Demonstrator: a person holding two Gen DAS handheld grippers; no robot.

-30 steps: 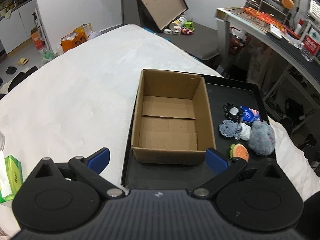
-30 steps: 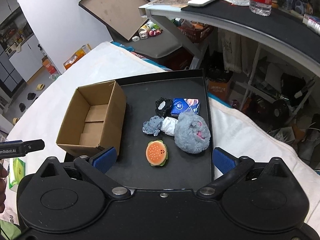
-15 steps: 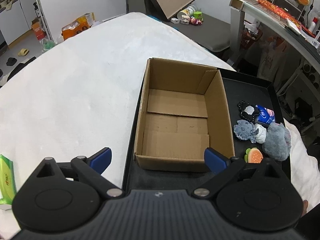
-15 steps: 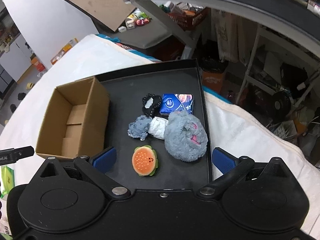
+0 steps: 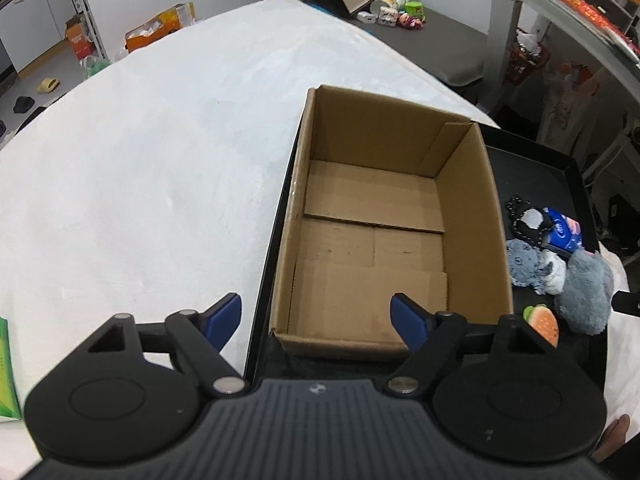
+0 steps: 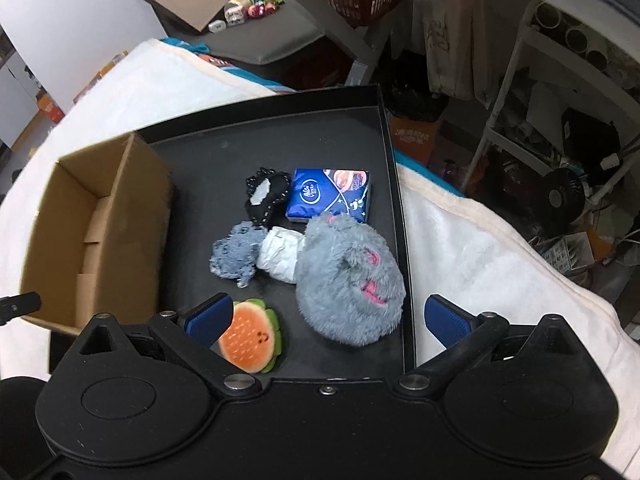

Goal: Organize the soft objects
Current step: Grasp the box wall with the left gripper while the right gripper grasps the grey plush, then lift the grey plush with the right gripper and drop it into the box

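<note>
An empty cardboard box [image 5: 384, 224] stands at the left of a black tray [image 6: 320, 128]. Right of it lie a big grey fluffy plush [image 6: 348, 280], a burger plush [image 6: 252, 340], a small blue-grey plush [image 6: 236, 254], a white crumpled wad [image 6: 280, 256], a black paw plush [image 6: 266, 196] and a blue tissue pack [image 6: 328, 194]. My left gripper [image 5: 318, 316] is open, over the box's near wall. My right gripper [image 6: 328, 320] is open, just above the grey plush, its left pad [image 6: 210, 318] by the burger.
The tray [image 5: 532, 168] lies on a white cloth-covered table [image 5: 160, 160]. A green packet [image 5: 6, 368] sits at the left edge. Shelving, a desk and clutter stand beyond the table's right side [image 6: 540, 100].
Both grippers have moved forward and lower. The left one has come over the box; the right one has closed in on the grey plush and burger. Both stay open.
</note>
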